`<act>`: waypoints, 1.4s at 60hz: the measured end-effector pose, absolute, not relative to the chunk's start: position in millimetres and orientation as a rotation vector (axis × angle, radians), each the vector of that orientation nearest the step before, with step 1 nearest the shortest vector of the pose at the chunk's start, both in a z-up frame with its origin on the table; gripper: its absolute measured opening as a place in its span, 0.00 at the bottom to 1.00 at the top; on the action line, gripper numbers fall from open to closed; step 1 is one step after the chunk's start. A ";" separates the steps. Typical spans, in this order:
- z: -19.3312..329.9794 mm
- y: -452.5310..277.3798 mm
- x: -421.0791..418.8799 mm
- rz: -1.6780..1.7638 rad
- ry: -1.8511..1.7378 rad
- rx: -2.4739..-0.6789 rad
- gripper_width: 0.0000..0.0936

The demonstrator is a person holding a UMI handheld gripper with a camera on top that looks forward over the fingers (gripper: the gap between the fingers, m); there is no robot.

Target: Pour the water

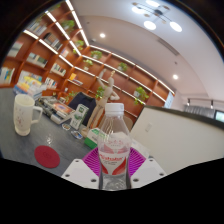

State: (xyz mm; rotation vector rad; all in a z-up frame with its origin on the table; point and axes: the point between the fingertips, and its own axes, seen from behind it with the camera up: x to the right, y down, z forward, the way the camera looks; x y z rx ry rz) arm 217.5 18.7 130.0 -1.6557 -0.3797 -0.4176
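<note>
Water bottle [115, 143], clear plastic with a white cap and a pink label, stands upright between the fingers of the gripper [115, 172], whose pink pads [94, 160] sit close against its lower sides, apparently clamping it. Its cap rises well above the fingertips. Off to one side on the grey table [25, 145] lies a round red coaster [46, 156], and beyond that stands a white mug [25, 113]. Shelves with plants [80, 75] line the far wall.
</note>
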 end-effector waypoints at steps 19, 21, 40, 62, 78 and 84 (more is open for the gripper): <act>173.9 17.8 86.7 -1.089 -1.169 -1.236 0.36; 177.3 18.6 77.0 -1.138 -1.216 -1.200 0.36; 198.1 37.2 0.6 -1.547 -1.589 -0.734 0.36; 201.3 44.2 -21.3 -1.727 -1.688 -0.532 0.36; 209.3 31.2 -3.6 -1.202 -1.327 -1.060 0.36; 204.5 25.4 8.9 -0.818 -1.038 -1.374 0.36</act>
